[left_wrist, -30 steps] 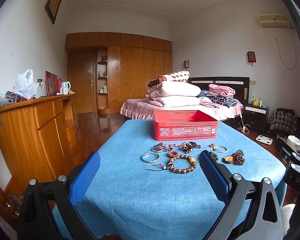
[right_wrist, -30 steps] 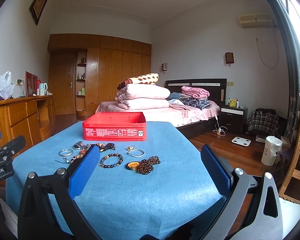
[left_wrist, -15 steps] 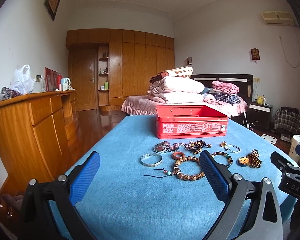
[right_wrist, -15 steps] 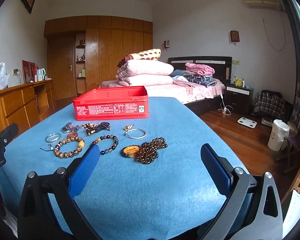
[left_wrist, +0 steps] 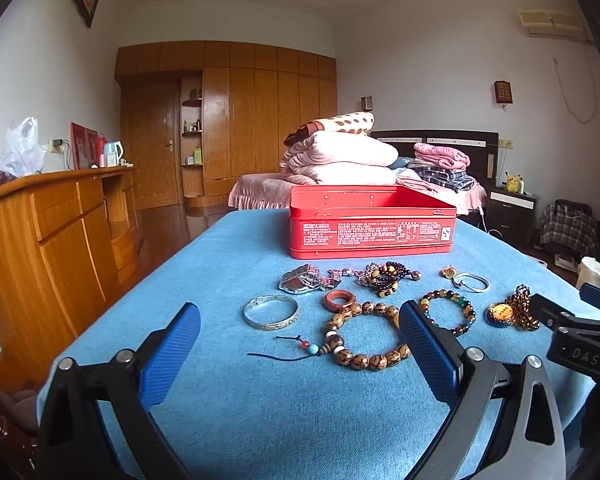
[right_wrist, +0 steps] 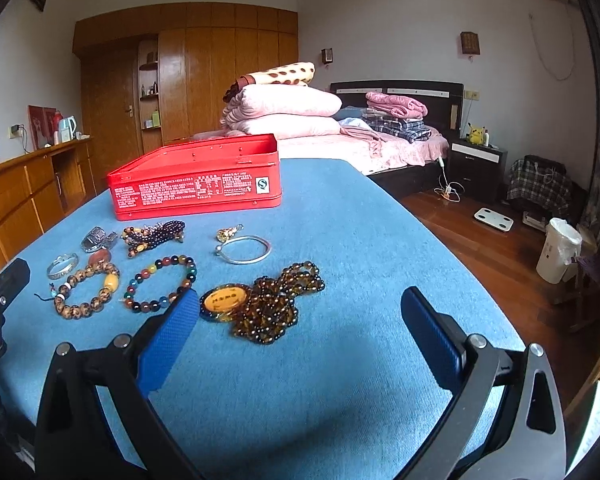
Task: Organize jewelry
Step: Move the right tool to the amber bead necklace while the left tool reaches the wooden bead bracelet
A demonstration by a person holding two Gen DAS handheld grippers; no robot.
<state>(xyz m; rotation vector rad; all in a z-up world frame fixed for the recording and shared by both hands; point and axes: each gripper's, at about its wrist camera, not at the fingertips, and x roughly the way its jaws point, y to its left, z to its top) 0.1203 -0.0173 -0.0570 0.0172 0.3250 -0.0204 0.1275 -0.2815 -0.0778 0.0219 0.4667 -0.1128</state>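
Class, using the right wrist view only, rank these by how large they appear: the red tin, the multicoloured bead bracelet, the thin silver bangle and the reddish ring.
1. red tin, clearly largest.
2. multicoloured bead bracelet.
3. thin silver bangle: looks slightly smaller, but it lies farther from the camera, so this order is unsure.
4. reddish ring, smallest.

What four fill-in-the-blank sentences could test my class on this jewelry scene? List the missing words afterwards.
1. The open tin behind the jewelry is coloured ____.
2. The cloth under the jewelry is coloured ____.
3. Both the left gripper and the right gripper are ____.
4. The gripper pads are coloured ____.

Missing words: red; blue; open; blue
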